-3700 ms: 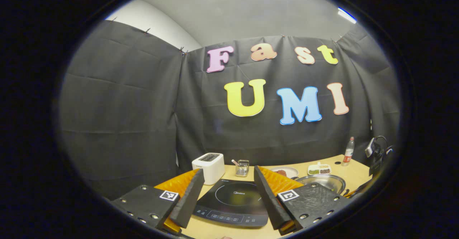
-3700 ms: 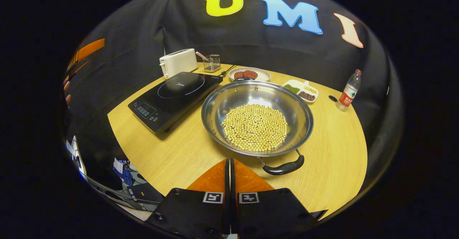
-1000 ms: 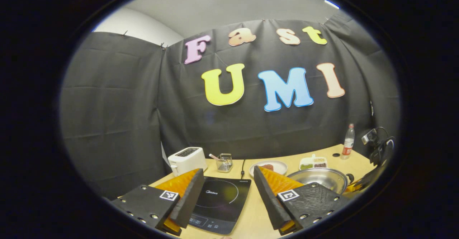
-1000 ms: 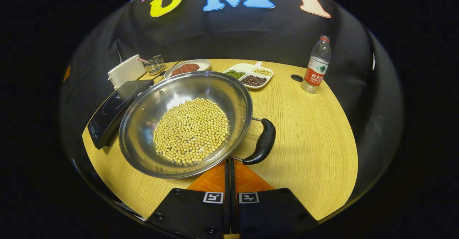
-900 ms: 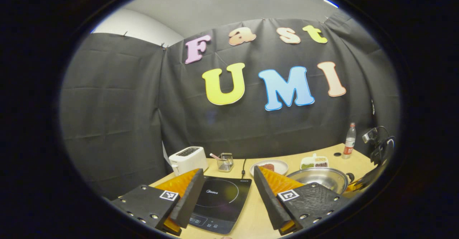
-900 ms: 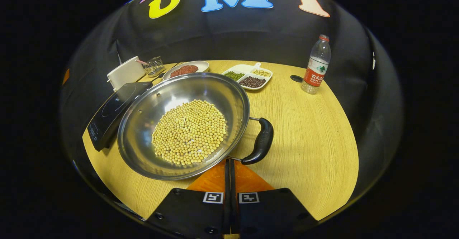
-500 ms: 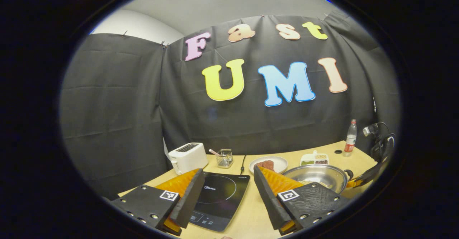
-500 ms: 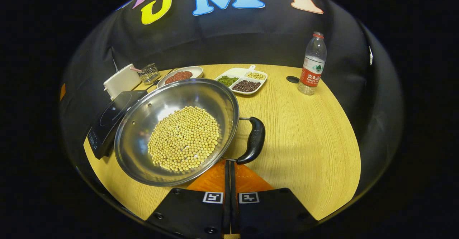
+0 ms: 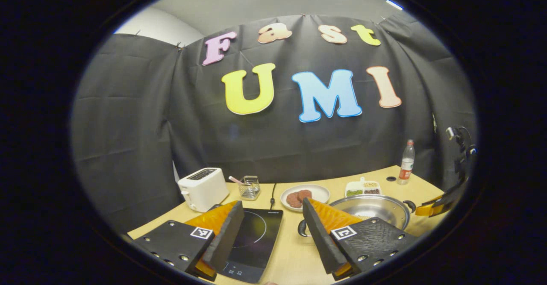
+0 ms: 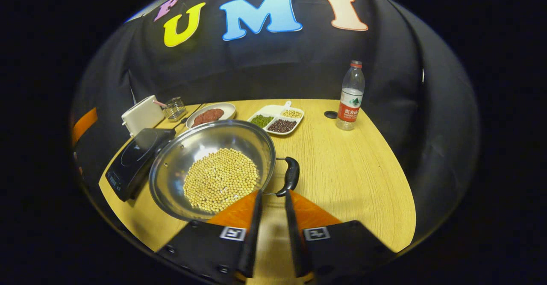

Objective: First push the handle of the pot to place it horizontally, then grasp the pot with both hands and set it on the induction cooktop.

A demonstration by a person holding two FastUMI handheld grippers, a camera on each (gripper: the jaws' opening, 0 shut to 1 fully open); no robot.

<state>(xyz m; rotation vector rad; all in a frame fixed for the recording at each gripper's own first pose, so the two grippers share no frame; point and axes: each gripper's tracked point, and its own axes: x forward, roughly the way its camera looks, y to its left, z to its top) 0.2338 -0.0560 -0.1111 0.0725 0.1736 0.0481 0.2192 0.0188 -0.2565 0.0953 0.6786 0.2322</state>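
I am holding my right claw [image 10: 270,204] just short of the pot [image 10: 212,168], its 2 fingers standing slightly apart with nothing between them. The pot is sitting on the worktop [image 10: 354,178], filled with yellow beans [image 10: 221,179], and its near black handle [image 10: 291,176] is lying just ahead of my right fingertips, not touching them. The cooktop [image 10: 136,160] is lying just beside the pot on its left side.

I am holding my left claw [image 9: 271,227] above the worktop's near edge with its fingers spread wide and gripping nothing. Between them the cooktop [image 9: 251,242] is showing, and the pot [image 9: 372,207] is sitting behind the right finger, its other handle [image 9: 303,228] poking out beside it. Behind are standing a toaster [image 9: 202,188], a small wire basket [image 9: 249,187], a plate of meat [image 9: 304,196], a divided dish [image 9: 363,187] and a bottle [image 9: 405,163].
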